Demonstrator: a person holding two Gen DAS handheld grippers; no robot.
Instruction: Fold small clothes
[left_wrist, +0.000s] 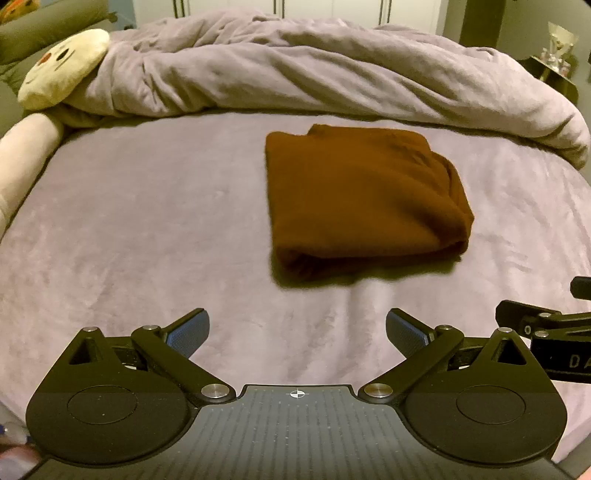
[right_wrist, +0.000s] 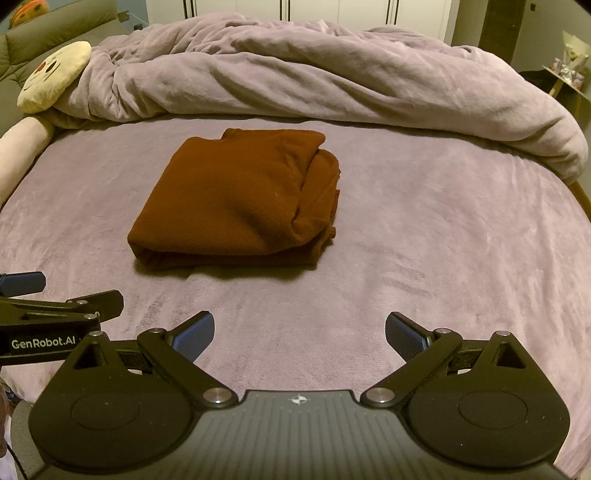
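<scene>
A rust-brown knit garment (left_wrist: 364, 195) lies folded into a soft, thick rectangle (layered edges bunched on its right) on the plush lilac bed sheet (left_wrist: 147, 229). Left gripper (left_wrist: 297, 332) and right gripper (right_wrist: 299, 334) hover near it, blue ribbed pads spread wide, holding nothing.

The left gripper (left_wrist: 297, 328) is matte black, with two round side discs, flat linkage bars joined by silver screw heads, and a ribbed grey centre plate bearing a small white crosshair mark. Its fingers carry blue textured rubber pads (left_wrist: 188, 334). The right gripper (right_wrist: 299, 330) has the same build and the same blue pads (right_wrist: 195, 334). White lettering "GenRobot.AI" runs along the side of the left gripper's body in the right wrist view.
</scene>
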